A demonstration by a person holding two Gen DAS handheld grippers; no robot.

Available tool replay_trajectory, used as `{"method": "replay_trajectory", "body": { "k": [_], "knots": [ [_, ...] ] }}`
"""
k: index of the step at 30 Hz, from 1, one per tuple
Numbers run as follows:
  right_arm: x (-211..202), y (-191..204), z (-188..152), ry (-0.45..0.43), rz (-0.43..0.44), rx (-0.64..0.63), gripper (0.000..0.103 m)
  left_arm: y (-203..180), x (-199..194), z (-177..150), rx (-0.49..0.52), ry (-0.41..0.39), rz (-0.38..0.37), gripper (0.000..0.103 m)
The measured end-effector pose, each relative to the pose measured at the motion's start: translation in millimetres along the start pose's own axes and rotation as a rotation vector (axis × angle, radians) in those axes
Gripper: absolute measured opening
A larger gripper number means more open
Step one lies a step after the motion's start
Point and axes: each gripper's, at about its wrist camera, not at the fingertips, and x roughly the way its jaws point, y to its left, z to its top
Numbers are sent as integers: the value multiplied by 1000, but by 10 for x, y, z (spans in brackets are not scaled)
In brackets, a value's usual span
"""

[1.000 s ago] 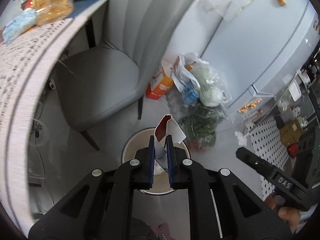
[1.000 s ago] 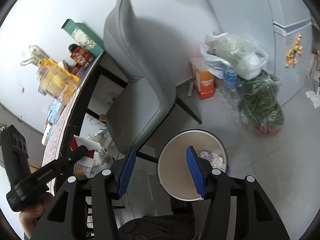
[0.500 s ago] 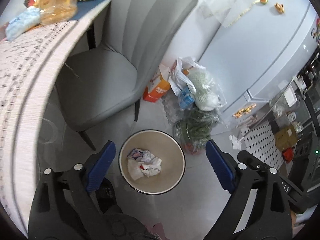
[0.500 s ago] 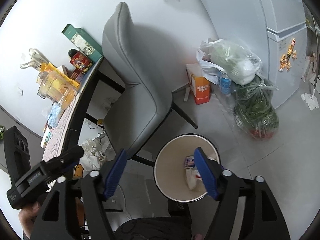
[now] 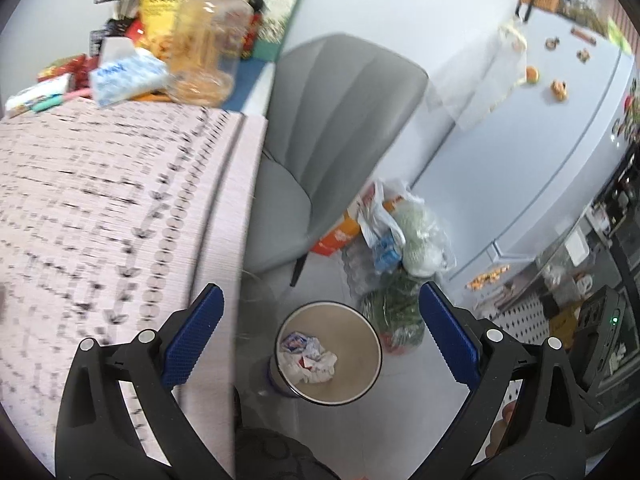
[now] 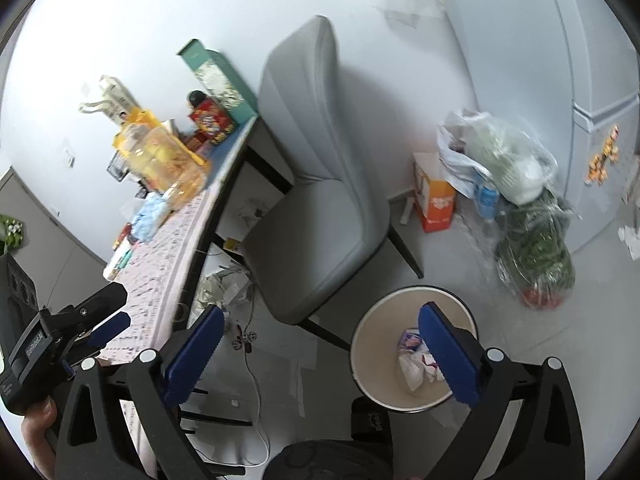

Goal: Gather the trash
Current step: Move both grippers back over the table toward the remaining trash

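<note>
A round beige trash bin [image 5: 362, 380] stands on the floor with crumpled white and red wrappers [image 5: 306, 360] inside; it also shows in the right wrist view [image 6: 372, 372] with the wrappers [image 6: 414, 362]. My left gripper [image 5: 320, 334] is wide open and empty, high above the bin beside the table edge. My right gripper [image 6: 320, 354] is wide open and empty, above the floor between the table and the bin. The left gripper also shows at the left of the right wrist view [image 6: 100, 316].
A table with a pink patterned cloth [image 5: 100, 220] carries a plastic jar [image 5: 204, 52], a tissue pack [image 5: 126, 76] and boxes. A grey chair [image 5: 328, 128] stands by it. Bags of vegetables [image 5: 404, 264], an orange box [image 6: 434, 200] and a fridge [image 5: 540, 140] line the wall.
My left gripper opened and dropped the wrapper into the bin, then rose and swung left toward the table. My right gripper stayed open and lifted a little.
</note>
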Motion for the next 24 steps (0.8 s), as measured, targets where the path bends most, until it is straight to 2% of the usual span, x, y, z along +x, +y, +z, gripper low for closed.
{"method": "replay_trajectory", "body": {
  "k": [11,24],
  "knots": [
    [-46,955,-203,23,85,-143,95,747,-806,20,-105,-124,60,97],
    [90,2176,-676,81,202,-383,95,1757,-1610,-169,-246,-230,145,97]
  ]
}}
